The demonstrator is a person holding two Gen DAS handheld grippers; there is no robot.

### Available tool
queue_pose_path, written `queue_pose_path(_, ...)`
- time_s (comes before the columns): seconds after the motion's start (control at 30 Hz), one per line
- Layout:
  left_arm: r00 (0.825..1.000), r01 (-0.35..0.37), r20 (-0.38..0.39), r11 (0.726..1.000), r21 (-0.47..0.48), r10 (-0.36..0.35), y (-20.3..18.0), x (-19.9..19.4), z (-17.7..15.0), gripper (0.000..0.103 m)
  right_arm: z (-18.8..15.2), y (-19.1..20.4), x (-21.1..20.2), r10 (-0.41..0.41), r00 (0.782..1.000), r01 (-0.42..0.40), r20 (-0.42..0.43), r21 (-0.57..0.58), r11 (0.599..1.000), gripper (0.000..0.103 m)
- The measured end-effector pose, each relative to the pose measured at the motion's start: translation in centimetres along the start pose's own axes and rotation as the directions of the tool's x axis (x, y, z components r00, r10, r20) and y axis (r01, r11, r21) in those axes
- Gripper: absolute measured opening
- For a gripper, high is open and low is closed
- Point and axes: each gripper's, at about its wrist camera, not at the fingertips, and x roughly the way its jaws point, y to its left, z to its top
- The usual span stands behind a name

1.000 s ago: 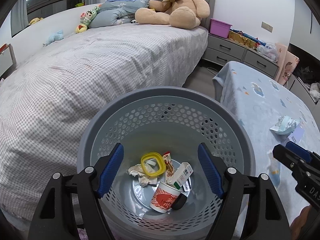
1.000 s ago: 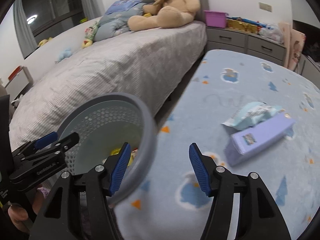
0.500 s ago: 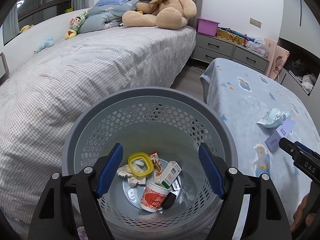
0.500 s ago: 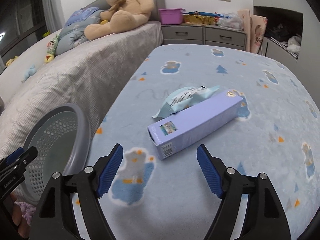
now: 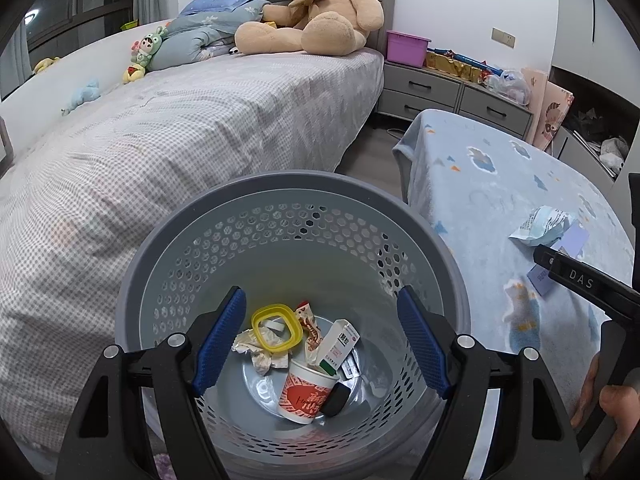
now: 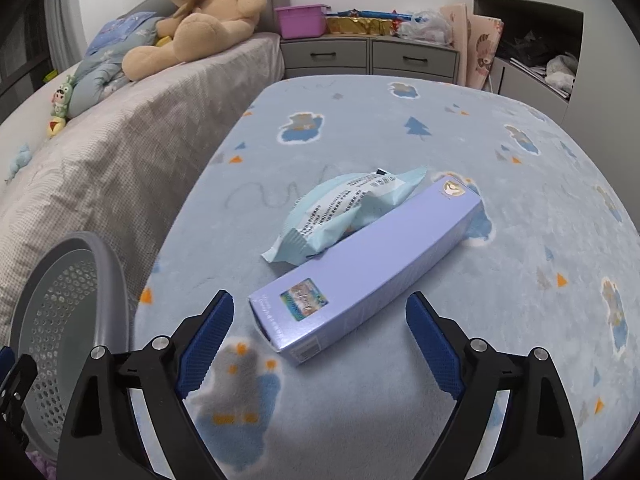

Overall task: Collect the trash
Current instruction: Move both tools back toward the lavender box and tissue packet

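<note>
A grey perforated basket (image 5: 280,184) stands between the two beds. It holds a red-and-white paper cup (image 5: 304,396), a yellow lid ring (image 5: 276,326), a small carton (image 5: 340,344) and crumpled paper (image 5: 260,352). My left gripper (image 5: 320,336) hangs open over its mouth, gripping nothing. On the blue blanket lie a long purple box (image 6: 372,268) and a pale blue wrapper (image 6: 344,208) leaning against it. My right gripper (image 6: 320,332) points down at the box's near end. Its jaws are opening and its pads are clear of the box.
The blue blanket (image 6: 520,200) covers a low bed on the right. A checked bed (image 5: 180,140) with a teddy bear (image 5: 316,12) lies to the left. Grey drawers (image 5: 440,92) with clutter stand at the back. A hand (image 5: 616,400) holds the right gripper's handle.
The right gripper swung from beside the basket out over the blue blanket, came down close to the purple box and opened wider. The left gripper stayed open over the basket.
</note>
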Motion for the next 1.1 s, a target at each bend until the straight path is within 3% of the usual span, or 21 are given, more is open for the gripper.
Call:
queue_pose_path(0.33, 1.000, 0.008, 0.000, 0.999, 0.033, -0.008, -1.4, -0.1, 0.0, 0.075, -0.8, -4.8, -2.0, -0.046, 0.999, 0.046, 0.013, 0.023, 0.999, 0.086)
queue_pose_path(0.67, 0.996, 0.089, 0.006, 0.990, 0.109, -0.090, -7.0, -1.3, 0.4, 0.075, -1.4, -11.5, -3.9, -0.121, 0.992, 0.118, 0.023, 0.081, 0.990, 0.087)
queue_pose_path(0.87, 0.992, 0.120, 0.019, 0.980, 0.158, -0.124, -10.9, -1.5, 1.2, 0.075, -1.2, -13.4, -4.6, -0.067, 0.997, 0.063, 0.026, 0.135, 0.989, 0.087)
queue_pose_path(1.1, 0.992, 0.113, 0.029, 0.980, 0.164, -0.120, -12.4, -1.3, 1.9, 0.075, -1.3, -11.2, -4.1, 0.032, 0.999, -0.033, 0.007, 0.121, 0.992, 0.088)
